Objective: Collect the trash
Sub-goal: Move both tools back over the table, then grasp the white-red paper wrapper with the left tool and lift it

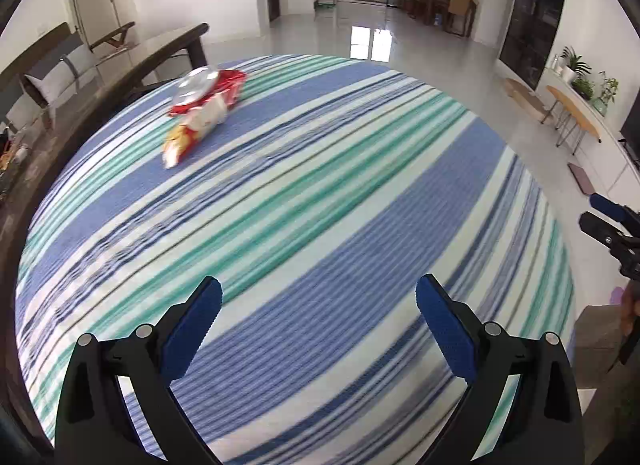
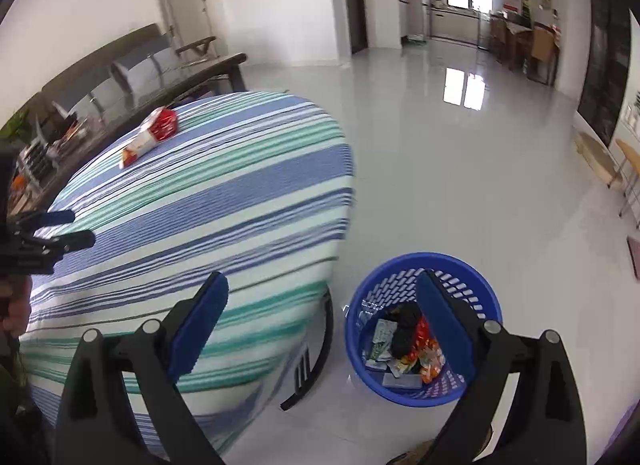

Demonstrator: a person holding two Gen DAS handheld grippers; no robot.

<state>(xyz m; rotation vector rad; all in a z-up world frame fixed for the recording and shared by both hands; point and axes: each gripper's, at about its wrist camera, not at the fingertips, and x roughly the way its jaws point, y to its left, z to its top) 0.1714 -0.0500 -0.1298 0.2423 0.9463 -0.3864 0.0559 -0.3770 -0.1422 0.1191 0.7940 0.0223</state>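
Blue basket [image 2: 424, 395] in right-wrist view only

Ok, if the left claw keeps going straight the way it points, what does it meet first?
Probably the bare striped tablecloth. The left claw is open and empty; the snack wrappers lie further off to its left.

In the left wrist view the striped table [image 1: 320, 205] is smeared by motion blur, and its lower part is hidden behind the black finger arms. The red snack wrappers [image 1: 204, 105] at upper left blur together; their print cannot be read. At the right edge the right gripper [image 1: 608, 221] is cut off. In the right wrist view the blue basket [image 2: 400, 393] is partly hidden behind one finger, its trash [image 2: 404, 345] too small to identify. The left gripper [image 2: 60, 231] is cut off at the left edge.
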